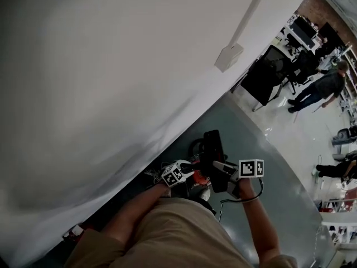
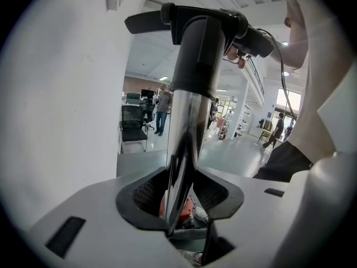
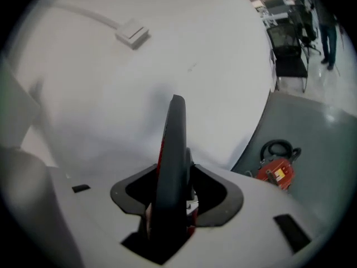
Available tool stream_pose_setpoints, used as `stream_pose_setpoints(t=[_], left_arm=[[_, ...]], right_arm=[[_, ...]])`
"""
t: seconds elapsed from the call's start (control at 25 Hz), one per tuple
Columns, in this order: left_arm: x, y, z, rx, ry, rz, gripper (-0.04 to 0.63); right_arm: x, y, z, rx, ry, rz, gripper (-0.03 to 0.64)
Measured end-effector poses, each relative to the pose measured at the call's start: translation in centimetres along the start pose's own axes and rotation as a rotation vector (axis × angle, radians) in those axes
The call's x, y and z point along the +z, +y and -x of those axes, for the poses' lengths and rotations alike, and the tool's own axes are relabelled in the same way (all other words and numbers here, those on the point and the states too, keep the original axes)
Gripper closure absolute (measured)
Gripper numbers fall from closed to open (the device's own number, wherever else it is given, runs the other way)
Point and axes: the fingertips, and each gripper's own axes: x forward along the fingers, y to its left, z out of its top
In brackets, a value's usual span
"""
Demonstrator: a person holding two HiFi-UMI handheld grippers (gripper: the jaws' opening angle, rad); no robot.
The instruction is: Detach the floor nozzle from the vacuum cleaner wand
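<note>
Well, my left gripper (image 2: 181,200) was clenched on the shiny metal wand (image 2: 187,133), which rose up the middle of its view from between the two jaws to a black collar (image 2: 198,54). Across the top of that frame lay the floor nozzle (image 2: 150,20), still joined to the wand. My right gripper (image 3: 173,194) grasped the nozzle by its narrow black edge, a jaw pressed to each side, at lower centre of its own view. In the head view both grippers met at lower centre, with the nozzle upright between them beside the white wall (image 1: 111,82). A red machine with a black hose (image 3: 276,169) lay on the grey floor (image 1: 279,183) at the right of the right gripper view. A person (image 1: 321,89) stood at upper right of the head view, well apart.
</note>
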Motion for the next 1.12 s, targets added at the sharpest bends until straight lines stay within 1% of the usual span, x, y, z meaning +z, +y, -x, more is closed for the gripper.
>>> stream_pose_setpoints(t=[0.08, 0.12, 0.16, 0.24, 0.28, 0.32, 0.36, 0.44, 0.48, 0.64, 0.76, 0.84, 0.88, 0.92, 0.96, 1.04, 1.08, 1.12], left_arm=[[-0.1, -0.2, 0.2, 0.001, 0.004, -0.007, 0.434], [-0.2, -0.2, 0.4, 0.002, 0.009, -0.009, 0.434], [-0.3, -0.1, 0.5, 0.004, 0.016, -0.008, 0.434], [-0.4, 0.1, 0.5, 0.006, 0.023, -0.003, 0.434], [-0.5, 0.1, 0.5, 0.006, 0.025, -0.002, 0.434], [-0.5, 0.0, 0.5, 0.006, 0.027, -0.003, 0.434], [-0.5, -0.1, 0.4, 0.006, 0.033, -0.009, 0.434], [-0.5, -0.3, 0.5, 0.003, 0.045, -0.033, 0.436], [-0.5, -0.4, 0.6, 0.000, 0.049, -0.046, 0.437], [-0.8, -0.5, 0.6, -0.002, 0.051, -0.056, 0.437], [-0.7, -0.5, 0.4, -0.002, 0.056, -0.063, 0.437], [-0.7, -0.4, 0.3, -0.001, 0.055, -0.064, 0.437], [-0.7, -0.3, 0.3, 0.000, 0.056, -0.063, 0.437], [-0.8, -0.3, 0.3, 0.002, 0.058, -0.063, 0.437], [-0.8, -0.3, 0.4, 0.005, 0.061, -0.061, 0.437], [-0.8, -0.4, 0.4, 0.012, 0.068, -0.055, 0.437], [-0.8, -0.5, 0.4, 0.014, 0.072, -0.053, 0.437], [-0.9, -0.6, 0.5, 0.014, 0.073, -0.053, 0.437]], right_arm=[[0.1, -0.7, 0.2, 0.051, -0.028, -0.110, 0.417], [0.0, -0.5, 0.2, 0.048, -0.035, -0.113, 0.417], [-0.2, 0.0, 0.1, 0.024, -0.033, -0.069, 0.419], [-0.5, 1.2, -0.3, -0.049, -0.007, 0.076, 0.417], [-0.5, 1.4, -0.3, -0.070, 0.006, 0.115, 0.417], [-0.5, 1.3, -0.3, -0.067, 0.010, 0.109, 0.417], [-0.4, 1.0, -0.3, -0.046, 0.005, 0.060, 0.417], [-0.2, 0.2, -0.1, 0.014, -0.026, -0.085, 0.419], [-0.3, -0.2, 0.0, 0.040, -0.044, -0.139, 0.419], [-0.6, -1.8, 0.0, 0.115, -0.079, -0.220, 0.419], [-0.7, -2.9, 0.1, 0.210, -0.110, -0.355, 0.419], [-0.6, -3.5, 0.0, 0.241, -0.120, -0.403, 0.419], [-0.5, -3.7, 0.0, 0.230, -0.117, -0.390, 0.419], [-0.4, -3.6, 0.0, 0.197, -0.109, -0.345, 0.419], [-0.4, -3.0, 0.1, 0.147, -0.098, -0.269, 0.420], [-0.7, -0.7, 0.4, 0.033, -0.064, -0.059, 0.419], [-1.0, 0.6, 0.4, -0.012, -0.044, 0.041, 0.419], [-1.3, 1.4, 0.4, -0.038, -0.026, 0.108, 0.419]])
